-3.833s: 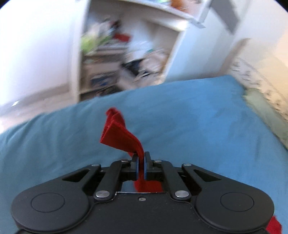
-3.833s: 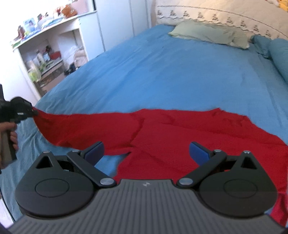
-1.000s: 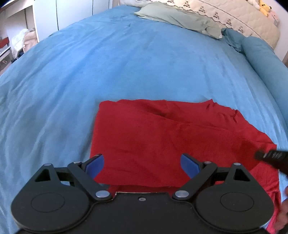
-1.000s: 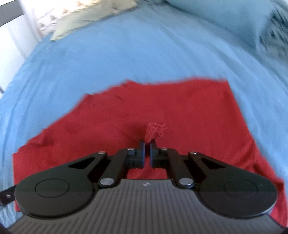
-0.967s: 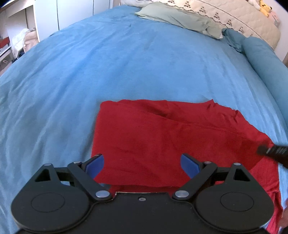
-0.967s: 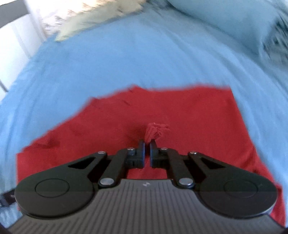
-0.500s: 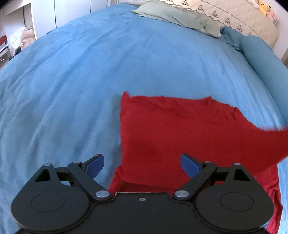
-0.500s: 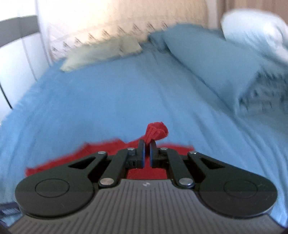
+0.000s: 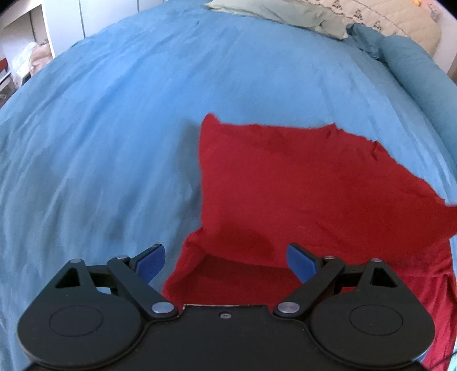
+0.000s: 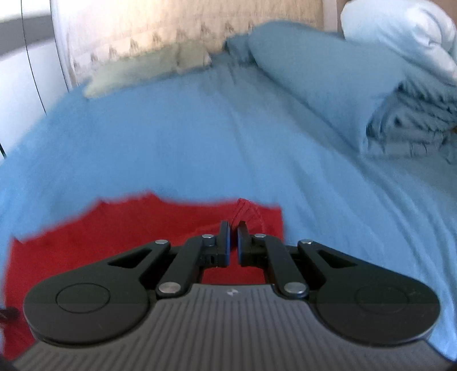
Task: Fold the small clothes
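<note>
Right gripper (image 10: 233, 228) pinches a bunched edge of the red garment (image 9: 300, 182) lying on the blue bedspread (image 9: 114, 128); left gripper (image 9: 225, 261) hovers open above its near-left edge.

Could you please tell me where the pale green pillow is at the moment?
The pale green pillow lies at the far end of the blue bed, against the patterned headboard, top centre in the left wrist view.

You see a blue bed (image 9: 142, 120); at its head lie a pale green pillow (image 9: 274, 11) and a blue bolster (image 9: 414, 68).
</note>
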### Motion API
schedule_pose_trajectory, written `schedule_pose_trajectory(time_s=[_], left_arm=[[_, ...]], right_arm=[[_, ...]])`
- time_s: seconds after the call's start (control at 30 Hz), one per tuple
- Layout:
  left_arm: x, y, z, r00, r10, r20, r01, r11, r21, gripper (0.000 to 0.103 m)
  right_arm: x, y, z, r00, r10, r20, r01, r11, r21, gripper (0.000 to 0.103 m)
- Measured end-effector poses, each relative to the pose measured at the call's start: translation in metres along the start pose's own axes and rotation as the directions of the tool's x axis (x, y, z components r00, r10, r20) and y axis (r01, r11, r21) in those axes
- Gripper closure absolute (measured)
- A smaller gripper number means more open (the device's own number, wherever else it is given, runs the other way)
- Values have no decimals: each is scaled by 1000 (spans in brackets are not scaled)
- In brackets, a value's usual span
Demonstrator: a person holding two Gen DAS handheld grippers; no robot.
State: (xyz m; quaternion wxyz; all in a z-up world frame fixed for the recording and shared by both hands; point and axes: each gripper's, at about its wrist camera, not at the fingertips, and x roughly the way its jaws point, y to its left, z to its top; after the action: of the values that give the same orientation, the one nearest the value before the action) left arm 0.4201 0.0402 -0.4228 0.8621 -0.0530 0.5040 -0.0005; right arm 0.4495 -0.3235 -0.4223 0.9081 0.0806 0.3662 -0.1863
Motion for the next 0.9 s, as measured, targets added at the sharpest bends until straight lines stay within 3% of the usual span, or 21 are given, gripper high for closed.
schedule_pose_trajectory(time_s=[0.07,0.23,0.4,0.47,0.5,0.53,0.6,0.8,0.9], left_arm=[[1,1,-2,1000,9,-8,-9,1000,-3,9],[6,4,-8,998,58,4,-58,998,27,9],[8,12,-14,992,125,2,-125,991,43,9],[6,15,-16,989,147,7,-148,987,60,9],[5,17,-17,988,156,10,-156,985,71,9],[5,18,-18,986,165,13,-165,983,84,9],[8,20,-19,984,178,16,-179,979,100,9],[20,14,-7,979,186,79,-194,974,113,11],[21,25,-5,966,240,94,-244,969,41,15]], right_arm=[[11,0,-11,999,-21,-36,20,999,-27,83],[2,-7,-14,1000,-29,3,29,999,-28,83],[21,-19,-25,997,-43,-58,42,999,-12,82],[16,-18,-23,998,-41,-44,40,999,-24,76],[12,-17,-22,998,-47,-30,46,998,-34,63],[7,-16,-21,998,-52,-21,51,998,-44,39],[-1,-14,-20,999,-53,9,53,997,-48,21],[-4,-7,-21,1000,-19,-1,19,998,-63,21],[1,-2,-22,1000,-12,-11,11,998,-59,21]])
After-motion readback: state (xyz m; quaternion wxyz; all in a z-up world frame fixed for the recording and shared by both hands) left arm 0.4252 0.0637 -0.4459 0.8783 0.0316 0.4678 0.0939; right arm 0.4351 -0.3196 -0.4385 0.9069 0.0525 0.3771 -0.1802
